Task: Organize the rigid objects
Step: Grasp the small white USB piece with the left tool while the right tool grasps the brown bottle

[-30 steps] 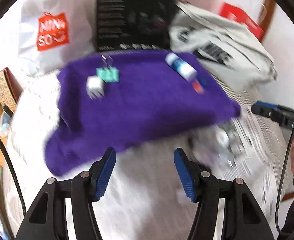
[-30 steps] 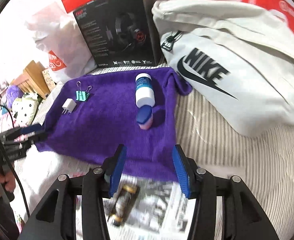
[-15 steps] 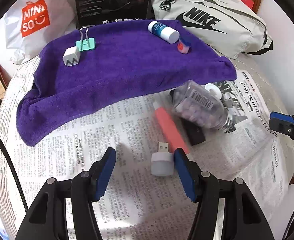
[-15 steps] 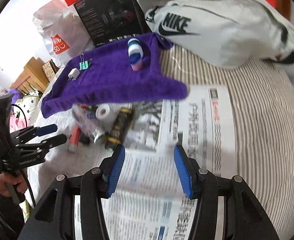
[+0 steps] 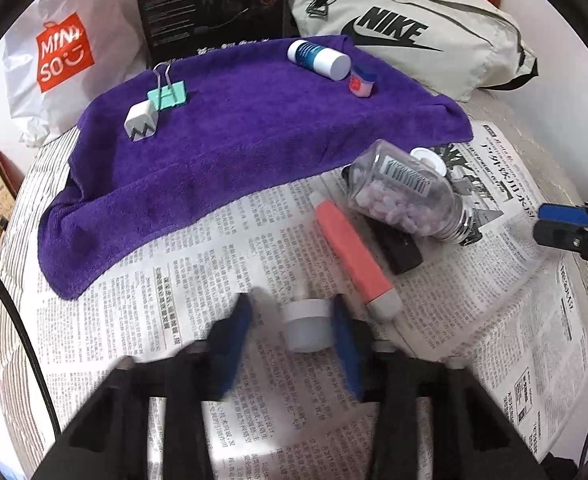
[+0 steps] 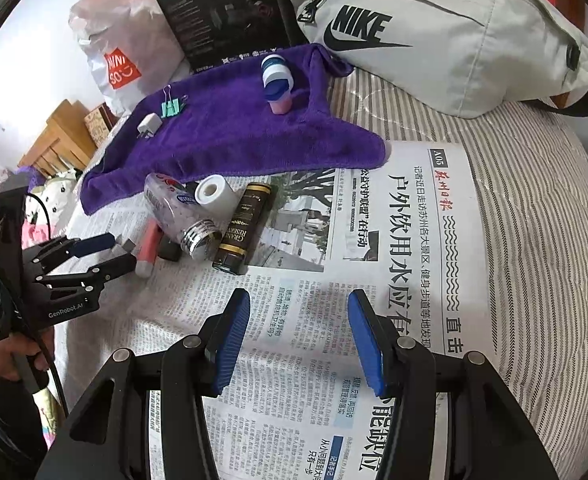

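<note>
My left gripper (image 5: 291,330) is open, its jaws on either side of a small white USB plug (image 5: 308,328) lying on the newspaper (image 5: 173,292); the right jaw is close to it. Beside it lie a pink tube (image 5: 352,254), a clear pill bottle (image 5: 404,196) and a black block (image 5: 402,246). A purple towel (image 5: 245,128) holds a white charger (image 5: 141,122), a teal binder clip (image 5: 167,94), a white-and-blue bottle (image 5: 318,58) and a small pink jar (image 5: 361,82). My right gripper (image 6: 298,338) is open and empty above the newspaper (image 6: 394,240). The left gripper also shows in the right wrist view (image 6: 119,250).
A black-and-gold bottle (image 6: 243,228) and a white tape roll (image 6: 213,192) lie by the pill bottle (image 6: 177,214). A grey Nike bag (image 6: 434,28), a black box (image 6: 221,4) and a white Miniso bag (image 5: 59,56) stand behind the towel (image 6: 233,128).
My left gripper has moved forward so the USB plug now sits between its jaws. My right gripper has drawn back and turned; the item cluster now sits farther to its left.
</note>
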Demonstrator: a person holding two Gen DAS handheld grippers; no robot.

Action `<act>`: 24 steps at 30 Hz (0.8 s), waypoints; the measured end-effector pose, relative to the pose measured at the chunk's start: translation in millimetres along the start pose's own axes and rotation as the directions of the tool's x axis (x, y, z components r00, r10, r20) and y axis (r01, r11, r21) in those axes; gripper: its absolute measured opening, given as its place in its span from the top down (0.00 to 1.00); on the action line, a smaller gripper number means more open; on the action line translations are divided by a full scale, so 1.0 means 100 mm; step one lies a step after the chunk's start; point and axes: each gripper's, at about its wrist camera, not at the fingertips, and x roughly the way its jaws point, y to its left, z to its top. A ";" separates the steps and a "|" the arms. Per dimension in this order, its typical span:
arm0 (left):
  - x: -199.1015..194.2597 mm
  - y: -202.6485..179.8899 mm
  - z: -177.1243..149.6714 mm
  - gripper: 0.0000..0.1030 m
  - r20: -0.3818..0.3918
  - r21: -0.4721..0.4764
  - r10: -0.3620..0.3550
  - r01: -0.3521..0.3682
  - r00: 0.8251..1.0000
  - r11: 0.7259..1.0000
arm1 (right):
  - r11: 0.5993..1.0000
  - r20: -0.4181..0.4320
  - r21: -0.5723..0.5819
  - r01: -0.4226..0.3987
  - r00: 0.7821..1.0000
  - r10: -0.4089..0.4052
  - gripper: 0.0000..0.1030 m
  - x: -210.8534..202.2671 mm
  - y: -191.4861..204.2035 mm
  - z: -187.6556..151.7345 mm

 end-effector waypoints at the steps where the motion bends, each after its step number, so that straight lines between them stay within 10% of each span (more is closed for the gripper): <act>1: 0.00 0.01 0.00 0.78 0.000 -0.002 -0.005 0.005 1.000 1.000 | 1.000 -0.001 0.000 -0.001 1.000 0.001 0.51 0.01 0.00 0.00; 24: -0.04 0.21 -0.06 0.78 0.006 -0.072 -0.012 0.013 1.000 0.997 | 0.994 -0.013 -0.101 0.045 0.999 -0.047 0.57 0.65 0.51 0.44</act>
